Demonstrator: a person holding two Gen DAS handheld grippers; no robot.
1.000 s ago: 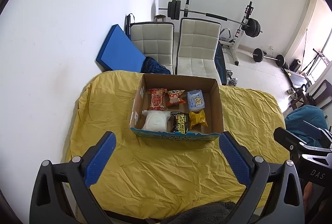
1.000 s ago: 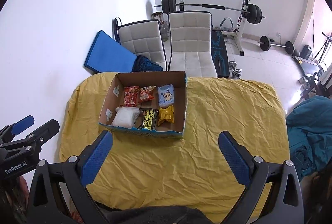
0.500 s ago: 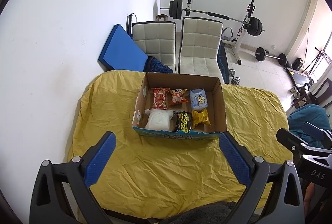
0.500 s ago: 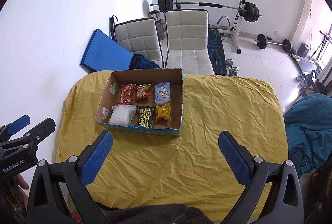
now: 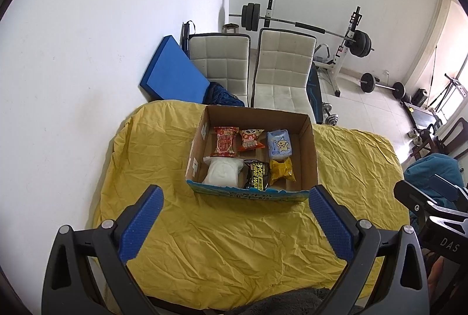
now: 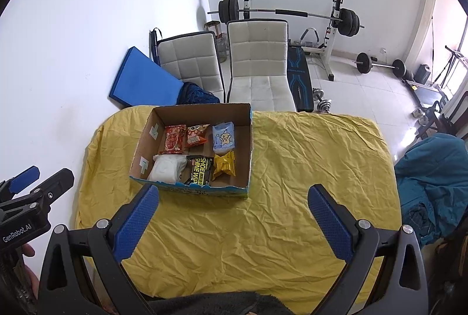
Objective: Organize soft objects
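An open cardboard box (image 5: 311,151) (image 6: 248,148) stands on the yellow tablecloth. It holds several soft packs: a red snack pack (image 5: 224,141), an orange one (image 5: 251,139), a pale blue tissue pack (image 5: 279,143), a white pack (image 5: 222,175), a black wipes pack (image 5: 256,178) and a yellow pack (image 5: 281,172). My left gripper (image 5: 233,223) is open and empty, held high in front of the box. My right gripper (image 6: 232,223) is open and empty, also near the front edge, right of the box.
The yellow cloth (image 6: 292,183) covers the whole table, with bare cloth right of the box. Two white chairs (image 6: 257,63) and a blue mat (image 6: 140,81) stand behind the table. A weight bench (image 6: 292,17) stands further back. A teal bundle (image 6: 433,177) lies at the right.
Both grippers have pulled back and up slightly, so the box looks a little smaller and further off. Both stay open and empty. The packs in the box have not moved.
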